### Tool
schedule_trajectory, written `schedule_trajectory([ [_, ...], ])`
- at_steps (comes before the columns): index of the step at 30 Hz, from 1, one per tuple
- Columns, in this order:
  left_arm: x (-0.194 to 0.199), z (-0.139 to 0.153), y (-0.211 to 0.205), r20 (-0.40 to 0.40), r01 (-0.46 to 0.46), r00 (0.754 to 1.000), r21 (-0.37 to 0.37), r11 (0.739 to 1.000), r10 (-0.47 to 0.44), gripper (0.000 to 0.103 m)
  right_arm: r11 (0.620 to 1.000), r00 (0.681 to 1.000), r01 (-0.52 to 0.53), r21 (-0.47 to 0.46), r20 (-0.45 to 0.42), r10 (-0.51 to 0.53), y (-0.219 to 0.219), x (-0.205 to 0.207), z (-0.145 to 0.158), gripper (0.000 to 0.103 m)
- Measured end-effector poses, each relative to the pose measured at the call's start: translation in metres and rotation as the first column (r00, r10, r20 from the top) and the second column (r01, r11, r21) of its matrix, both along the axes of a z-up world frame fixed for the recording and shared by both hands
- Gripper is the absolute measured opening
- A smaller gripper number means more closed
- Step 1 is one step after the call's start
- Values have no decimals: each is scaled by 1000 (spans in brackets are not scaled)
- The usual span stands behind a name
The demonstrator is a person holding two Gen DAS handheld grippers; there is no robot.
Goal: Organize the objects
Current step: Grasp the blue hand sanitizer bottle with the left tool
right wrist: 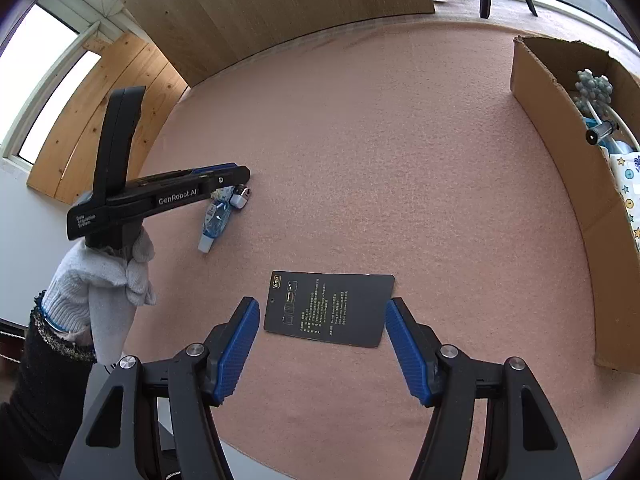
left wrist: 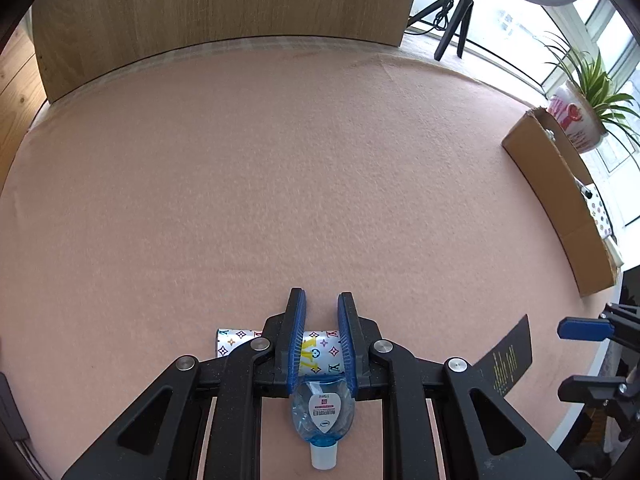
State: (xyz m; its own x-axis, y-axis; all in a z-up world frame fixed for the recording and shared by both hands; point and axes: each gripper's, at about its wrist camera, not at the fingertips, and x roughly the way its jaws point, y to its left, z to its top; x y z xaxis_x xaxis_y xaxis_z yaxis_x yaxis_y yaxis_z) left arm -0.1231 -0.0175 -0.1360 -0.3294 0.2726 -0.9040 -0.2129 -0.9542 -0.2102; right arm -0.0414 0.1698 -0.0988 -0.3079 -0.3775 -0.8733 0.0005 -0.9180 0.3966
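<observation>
Bottle pinched in my left claw [left wrist: 322, 320], card waiting under the right.

I've got the small clear blue plastic bottle [left wrist: 322, 408] clamped narrow at its base, its long axis running toward 6 o'clock, white cap [left wrist: 322, 457] nearest me, patterned silver cylinder [left wrist: 320, 354] just beyond. The open brown cardboard box [left wrist: 560, 196] lies at 3 o'clock across the pink felt desk [left wrist: 280, 180]. My right claw [right wrist: 322, 342] hangs wide, empty, the flat black printed card [right wrist: 330, 308] between its fingers.

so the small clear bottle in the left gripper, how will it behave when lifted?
The bottle looks like thin clear plastic, so probably light and a bit squashy. The left gripper pinches only its base end, so the capped end may droop or swing. Smooth walls could slip.
</observation>
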Motion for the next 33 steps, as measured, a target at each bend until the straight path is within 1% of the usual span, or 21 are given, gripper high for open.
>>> schedule_trajectory([
  [2,15,0,0,-2,1,1000,18,1000,-1,18,1000,1000,-17,-1,-1,17,-6,-2,0,62],
  [4,26,4,-4,-11,-38,999,10,999,38,18,999,999,-37,-3,-4,37,-11,-5,0,62],
  [5,30,8,-8,-23,-64,998,14,998,64,20,999,999,-48,-3,-6,48,-14,-6,0,62],
  [6,35,13,-12,-36,-87,996,21,996,87,28,998,998,-59,-1,-10,59,-16,-8,0,62],
  [7,40,18,-17,-51,-111,992,26,994,112,34,998,998,-67,2,-12,67,-20,-11,0,62],
  [8,46,22,-21,-63,-134,989,29,991,135,48,997,997,-75,3,-16,75,-22,-13,0,62],
  [9,49,24,-25,-66,-153,986,32,988,155,56,997,996,-82,4,-20,82,-25,-15,1,62],
  [10,50,25,-30,-64,-161,985,37,986,163,56,996,996,-90,4,-27,90,-27,-17,2,62],
  [12,59,26,-29,-65,-159,985,25,987,160,56,993,992,-115,12,-41,116,-32,-22,4,62],
  [14,66,25,-26,-64,-158,985,19,987,159,56,989,988,-143,36,-54,144,-38,-30,3,62],
  [16,70,20,-24,-48,-165,985,17,986,166,56,984,983,-168,54,-62,171,-42,-34,4,62],
  [18,71,11,-15,-44,-170,985,-17,985,169,55,980,979,-188,66,-64,192,-48,-41,4,62],
  [19,71,7,-12,-36,-170,985,-22,985,169,55,978,977,-198,71,-65,203,-50,-43,4,62],
  [20,73,5,-12,-28,-171,985,-18,985,171,52,975,975,-207,76,-66,212,-52,-46,4,62],
  [21,73,2,-10,-23,-174,985,-21,985,173,42,973,973,-216,80,-67,221,-55,-48,4,62],
  [23,76,0,-10,-39,-188,982,-52,981,186,34,968,968,-235,88,-68,241,-60,-51,3,62],
  [28,86,0,-24,-41,-246,969,-38,969,244,34,955,957,-277,102,-63,284,-72,-56,-2,62],
  [33,106,1,-48,-41,-324,946,-23,946,323,34,931,934,-343,127,-64,352,-97,-62,-6,62],
])
